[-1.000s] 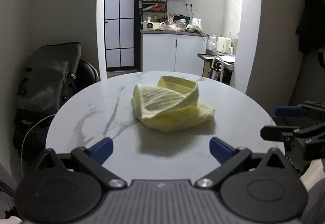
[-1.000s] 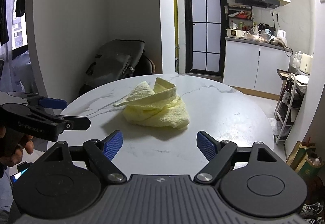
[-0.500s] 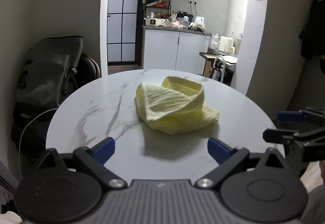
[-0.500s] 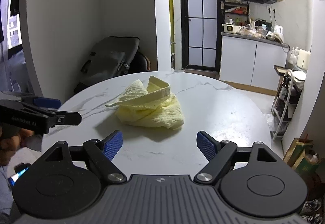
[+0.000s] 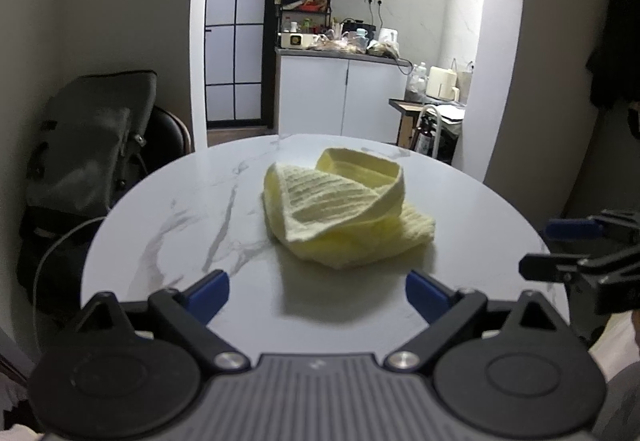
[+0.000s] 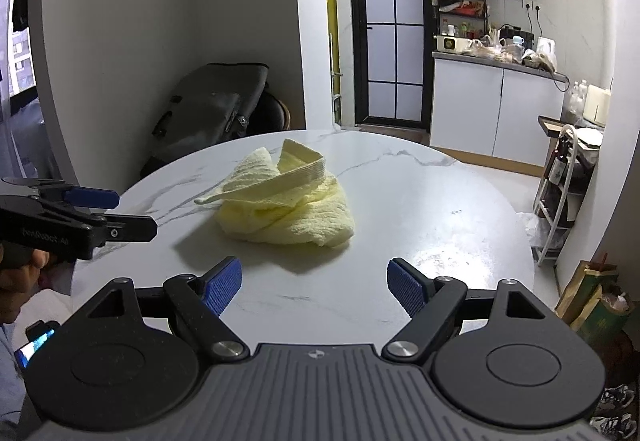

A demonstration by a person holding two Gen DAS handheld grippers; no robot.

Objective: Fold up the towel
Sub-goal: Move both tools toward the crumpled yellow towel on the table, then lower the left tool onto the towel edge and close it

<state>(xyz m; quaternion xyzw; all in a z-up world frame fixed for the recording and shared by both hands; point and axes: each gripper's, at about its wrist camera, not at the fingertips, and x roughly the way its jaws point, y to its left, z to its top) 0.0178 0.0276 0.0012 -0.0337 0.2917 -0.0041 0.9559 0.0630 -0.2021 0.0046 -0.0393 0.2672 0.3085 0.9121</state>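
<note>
A crumpled pale yellow towel [image 5: 344, 213] lies in a heap near the middle of the round white marble table [image 5: 168, 225]; it also shows in the right wrist view [image 6: 286, 205]. My left gripper [image 5: 318, 291] is open and empty, held at the table's near edge short of the towel. My right gripper [image 6: 314, 283] is open and empty, also short of the towel. The right gripper shows at the right edge of the left wrist view [image 5: 560, 249], and the left gripper at the left edge of the right wrist view [image 6: 120, 213].
A dark bag [image 5: 92, 149] rests on a chair behind the table's left side. A kitchen counter with white cabinets [image 5: 340, 97] stands beyond. A small rack with bottles [image 6: 560, 185] and paper bags [image 6: 592, 301] stand on the floor to the right.
Both grippers have drifted slightly; the towel sits a little closer and more central in the left wrist view. The towel itself has not moved.
</note>
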